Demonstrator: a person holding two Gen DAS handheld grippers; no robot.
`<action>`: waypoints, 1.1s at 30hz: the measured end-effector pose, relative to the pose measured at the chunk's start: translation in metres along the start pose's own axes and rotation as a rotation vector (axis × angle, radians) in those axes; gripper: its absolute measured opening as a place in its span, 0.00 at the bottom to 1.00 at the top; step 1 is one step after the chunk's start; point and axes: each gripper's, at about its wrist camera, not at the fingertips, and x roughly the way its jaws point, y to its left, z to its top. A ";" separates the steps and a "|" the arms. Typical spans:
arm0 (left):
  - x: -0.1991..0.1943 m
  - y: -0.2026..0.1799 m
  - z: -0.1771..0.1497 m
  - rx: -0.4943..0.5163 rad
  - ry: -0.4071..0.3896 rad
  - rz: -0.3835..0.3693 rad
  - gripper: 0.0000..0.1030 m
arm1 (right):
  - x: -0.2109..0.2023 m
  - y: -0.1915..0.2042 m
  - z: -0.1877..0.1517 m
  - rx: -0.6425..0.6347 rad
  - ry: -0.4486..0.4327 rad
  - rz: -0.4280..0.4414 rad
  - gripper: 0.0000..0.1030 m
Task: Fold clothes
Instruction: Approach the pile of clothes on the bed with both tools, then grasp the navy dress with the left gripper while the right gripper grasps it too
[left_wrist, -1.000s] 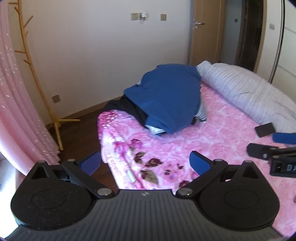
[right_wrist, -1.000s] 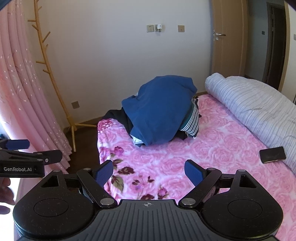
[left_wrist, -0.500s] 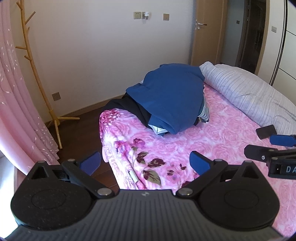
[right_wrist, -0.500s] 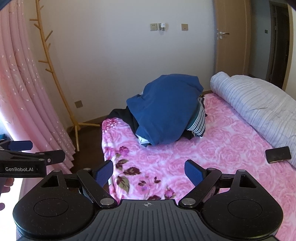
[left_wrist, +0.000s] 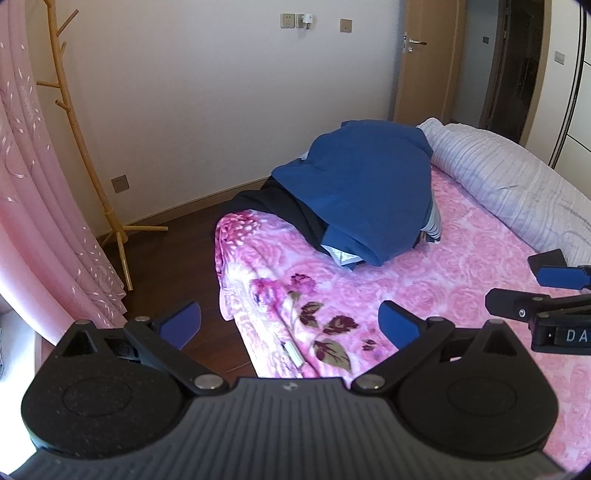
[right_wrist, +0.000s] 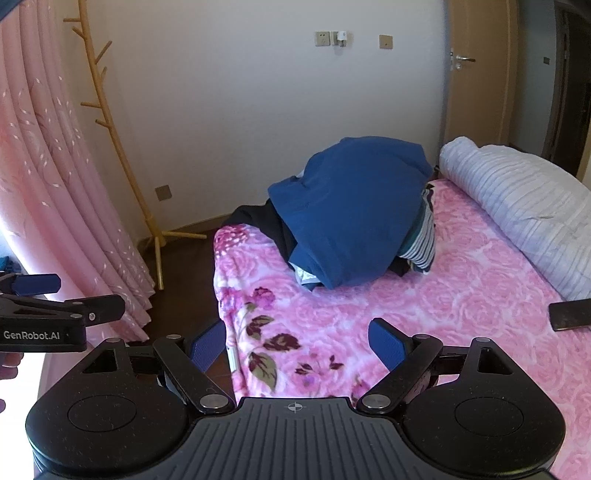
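A bed with a pink floral blanket (left_wrist: 424, 291) filled the lower right of both views, with a white wall, a wooden coat stand (right_wrist: 122, 147) and a pink curtain (left_wrist: 33, 206) at the left. A heap of clothes topped by a blue garment (left_wrist: 365, 195) sat at centre frame near the bed's far corner, beside a rolled striped quilt (right_wrist: 517, 199). The left gripper (left_wrist: 290, 321) and right gripper (right_wrist: 297, 341) hung well short of the heap, fingers spread wide and grasping nothing.

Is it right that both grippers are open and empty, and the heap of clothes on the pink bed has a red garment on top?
Not quite: the top garment is blue, not red, as the right wrist view shows. The left gripper and right gripper are indeed open and empty.
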 end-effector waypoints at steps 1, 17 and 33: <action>0.004 0.004 0.002 0.003 0.001 -0.003 0.98 | 0.005 0.002 0.002 0.001 0.002 -0.002 0.84; 0.078 0.019 0.052 0.070 0.029 -0.062 0.98 | 0.034 -0.027 0.024 0.113 0.025 -0.075 0.84; 0.256 0.036 0.170 0.070 0.110 -0.157 0.98 | 0.146 -0.101 0.152 0.017 -0.041 -0.116 0.84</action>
